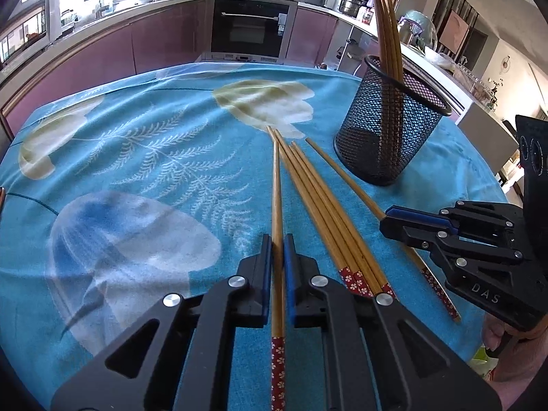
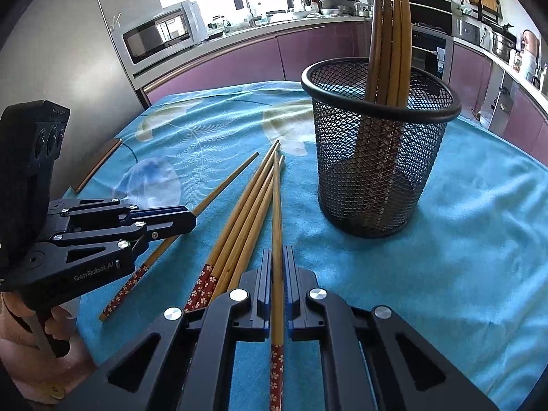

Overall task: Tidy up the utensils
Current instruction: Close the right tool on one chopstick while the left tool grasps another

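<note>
Both views show a black mesh cup standing upright on the blue cloth, with several wooden chopsticks standing in it. Three more chopsticks with red flowered ends lie bundled on the cloth. My left gripper is shut on a single chopstick left of the bundle. My right gripper is shut on another chopstick right of the bundle, close to the cup. Both held chopsticks lie low over the cloth.
The table carries a blue cloth with leaf prints. A wooden strip shows at its left edge. Kitchen counters, an oven and a microwave stand beyond. A hand holds the left gripper's handle.
</note>
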